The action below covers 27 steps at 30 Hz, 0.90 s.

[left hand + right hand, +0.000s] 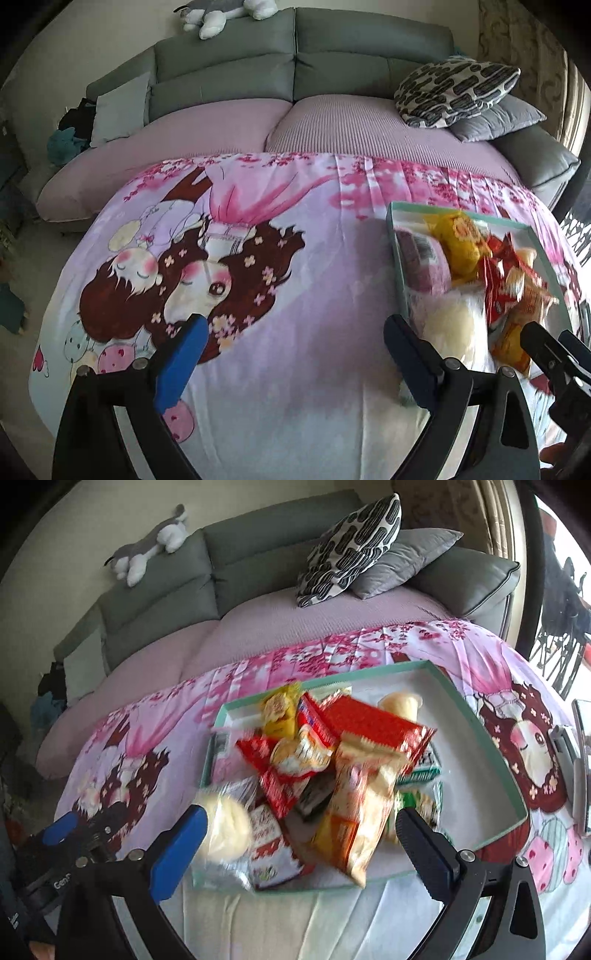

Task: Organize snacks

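Nearest, the left gripper (291, 354) and the right gripper (301, 845) each hover with 2 fingers spread wide, grasping nothing. The left one hangs over bare cartoon-print cloth (295, 266); the right one hangs over the near edge of the teal tray (515, 794). In the tray the snacks (332, 760) lie in 1 loose, overlapping heap: red packets, an orange bag (354, 812), a yellow packet (280, 712) and pale buns, some blurred. All visible snacks lie within the tray, yet unsorted; this fits gathering finished or arranging pending. Beyond stands a grey sofa (295, 62).
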Each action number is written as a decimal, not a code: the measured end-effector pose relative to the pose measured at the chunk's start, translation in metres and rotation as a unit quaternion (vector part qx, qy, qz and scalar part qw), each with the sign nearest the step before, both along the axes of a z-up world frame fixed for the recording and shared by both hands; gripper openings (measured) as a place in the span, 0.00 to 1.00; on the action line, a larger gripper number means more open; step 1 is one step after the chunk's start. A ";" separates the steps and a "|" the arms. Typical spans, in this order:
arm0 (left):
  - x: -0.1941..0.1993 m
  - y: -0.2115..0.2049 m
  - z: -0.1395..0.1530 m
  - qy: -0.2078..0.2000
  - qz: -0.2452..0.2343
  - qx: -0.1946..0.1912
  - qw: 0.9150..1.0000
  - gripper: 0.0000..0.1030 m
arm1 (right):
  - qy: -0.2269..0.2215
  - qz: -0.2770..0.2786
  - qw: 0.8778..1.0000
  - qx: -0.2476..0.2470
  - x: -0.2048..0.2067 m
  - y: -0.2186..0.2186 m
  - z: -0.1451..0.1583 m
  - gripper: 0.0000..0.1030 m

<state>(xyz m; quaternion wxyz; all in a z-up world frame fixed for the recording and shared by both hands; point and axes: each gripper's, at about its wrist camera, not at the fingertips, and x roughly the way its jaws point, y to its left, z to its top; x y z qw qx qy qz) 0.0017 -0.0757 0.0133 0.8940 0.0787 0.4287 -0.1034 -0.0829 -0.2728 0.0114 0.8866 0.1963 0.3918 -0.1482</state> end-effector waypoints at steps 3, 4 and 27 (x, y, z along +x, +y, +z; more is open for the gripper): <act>-0.010 0.003 -0.002 -0.005 -0.004 0.014 1.000 0.93 | 0.010 0.000 1.000 -0.011 -0.006 0.007 -0.005 1.00; -0.013 0.003 -0.004 -0.003 -0.007 0.019 1.000 0.93 | 0.011 0.001 1.000 -0.011 -0.007 0.008 -0.005 1.00; -0.028 0.011 -0.017 0.014 -0.003 0.044 0.999 0.93 | 0.022 -0.002 1.000 -0.019 -0.023 0.016 -0.012 1.00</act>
